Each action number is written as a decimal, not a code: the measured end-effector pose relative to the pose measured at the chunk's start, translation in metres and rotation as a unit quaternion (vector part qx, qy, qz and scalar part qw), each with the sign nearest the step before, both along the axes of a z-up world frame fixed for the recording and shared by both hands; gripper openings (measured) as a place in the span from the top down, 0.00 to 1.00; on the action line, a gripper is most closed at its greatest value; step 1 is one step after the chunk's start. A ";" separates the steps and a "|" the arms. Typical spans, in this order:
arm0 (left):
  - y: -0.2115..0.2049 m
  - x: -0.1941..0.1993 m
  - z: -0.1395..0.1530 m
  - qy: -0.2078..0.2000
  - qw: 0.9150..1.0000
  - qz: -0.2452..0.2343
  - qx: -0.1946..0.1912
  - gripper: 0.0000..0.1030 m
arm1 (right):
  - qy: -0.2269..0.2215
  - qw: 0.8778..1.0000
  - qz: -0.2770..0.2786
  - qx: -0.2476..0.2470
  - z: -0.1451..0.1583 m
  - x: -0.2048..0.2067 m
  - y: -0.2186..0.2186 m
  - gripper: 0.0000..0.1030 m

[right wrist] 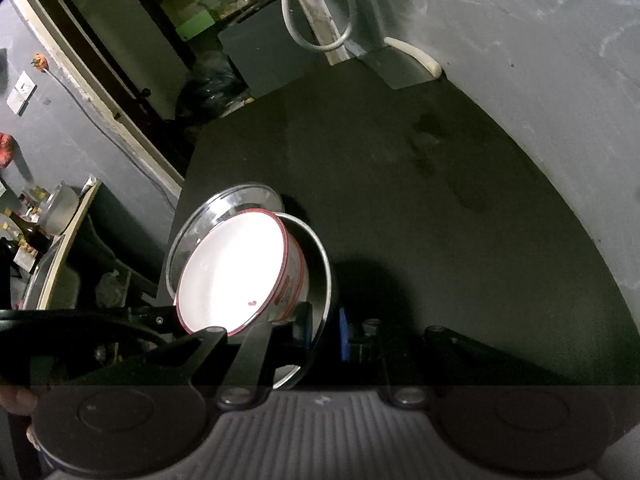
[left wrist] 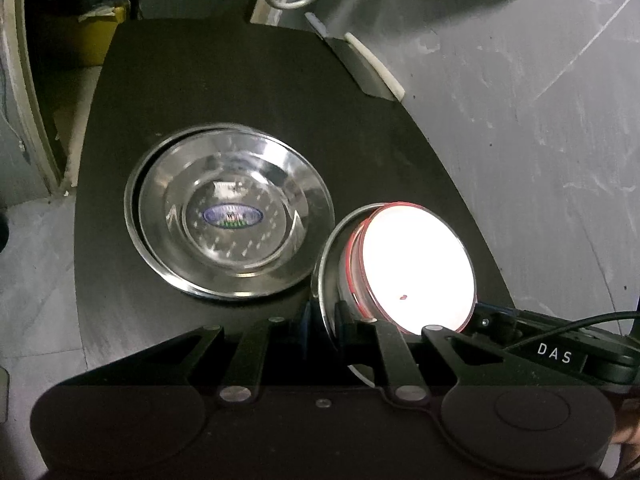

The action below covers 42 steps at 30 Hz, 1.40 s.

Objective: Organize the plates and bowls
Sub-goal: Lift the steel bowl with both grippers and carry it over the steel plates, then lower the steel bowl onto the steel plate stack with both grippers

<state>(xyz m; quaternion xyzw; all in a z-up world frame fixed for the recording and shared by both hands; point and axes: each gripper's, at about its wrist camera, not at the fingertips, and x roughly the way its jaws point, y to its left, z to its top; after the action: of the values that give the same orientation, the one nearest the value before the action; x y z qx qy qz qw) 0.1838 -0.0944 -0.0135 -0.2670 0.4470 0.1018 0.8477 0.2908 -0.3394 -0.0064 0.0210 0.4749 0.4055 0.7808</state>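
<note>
On the black table [left wrist: 240,80] two steel plates [left wrist: 224,208] lie stacked flat, the upper one set a little to the right of the lower so a crescent of the lower rim shows on the left. A blue oval sticker [left wrist: 233,215] sits in the middle of the top plate.

Just to the right of that stack, and nearer, a white bowl with a red rim [left wrist: 416,268] is held tilted, nested inside a steel bowl [left wrist: 326,276] whose rim shows around its left side. The bowl's inside glares bright white, with a small red mark near its lower edge.

The left gripper [left wrist: 324,320] has its fingers closed on the near rim of the steel bowl. The right gripper [right wrist: 324,328] reaches the same pair from the other side: in its own view the white bowl [right wrist: 236,268] and steel bowl [right wrist: 316,264] sit at its left finger, but whether its fingers are pinched on the rim I cannot tell.

At the table's far right corner lies a grey slab with a white strip [left wrist: 376,64] along its edge, against the grey wall [left wrist: 540,120].
</note>
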 end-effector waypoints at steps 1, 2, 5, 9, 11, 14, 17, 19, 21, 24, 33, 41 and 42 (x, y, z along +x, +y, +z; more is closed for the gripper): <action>0.002 0.001 0.001 -0.001 1.000 0.002 0.001 0.88 | -0.001 1.000 0.002 0.001 0.001 0.002 0.002 0.86; 0.003 0.001 0.002 -0.002 1.000 0.005 0.002 0.88 | -0.002 1.000 0.004 0.001 0.002 0.004 0.004 0.86; 0.008 0.002 0.005 -0.005 1.000 0.012 0.004 0.88 | -0.005 1.000 0.011 0.002 0.005 0.008 0.011 0.86; 0.015 0.005 0.007 -0.008 1.000 0.021 0.004 0.88 | -0.010 1.000 0.021 0.002 0.008 0.014 0.021 0.86; 0.018 0.005 0.007 -0.010 1.000 0.026 0.005 0.88 | -0.012 1.000 0.025 0.002 0.010 0.016 0.025 0.86; 0.023 0.006 0.008 -0.012 0.999 0.033 0.006 0.88 | -0.015 0.999 0.031 0.002 0.013 0.019 0.033 0.86; 0.028 0.006 0.010 -0.016 0.999 0.040 0.009 0.88 | -0.016 0.999 0.036 0.004 0.016 0.022 0.040 0.85; 0.032 0.005 0.012 -0.019 0.999 0.046 0.011 0.88 | -0.018 0.999 0.042 0.005 0.019 0.023 0.047 0.86; 0.036 0.004 0.013 -0.019 0.998 0.053 0.012 0.88 | -0.021 0.999 0.048 0.005 0.021 0.024 0.054 0.85; 0.043 0.003 0.012 -0.018 0.998 0.065 0.014 0.89 | -0.024 0.998 0.060 0.003 0.022 0.026 0.065 0.85; 0.063 0.003 0.004 -0.008 0.995 0.097 0.018 0.89 | -0.022 0.996 0.092 -0.002 0.019 0.033 0.100 0.85; 0.075 0.005 -0.008 0.004 0.993 0.113 0.012 0.89 | -0.017 0.994 0.109 -0.017 0.010 0.040 0.119 0.85; 0.076 0.006 -0.010 0.005 0.993 0.115 0.011 0.89 | -0.016 0.994 0.110 -0.019 0.009 0.041 0.121 0.85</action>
<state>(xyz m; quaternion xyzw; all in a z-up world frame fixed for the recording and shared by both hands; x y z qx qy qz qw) 0.1897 -0.0187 -0.0232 -0.3069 0.4163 0.2043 0.8311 0.3319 -0.2184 0.0027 -0.0529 0.4696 0.4800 0.7391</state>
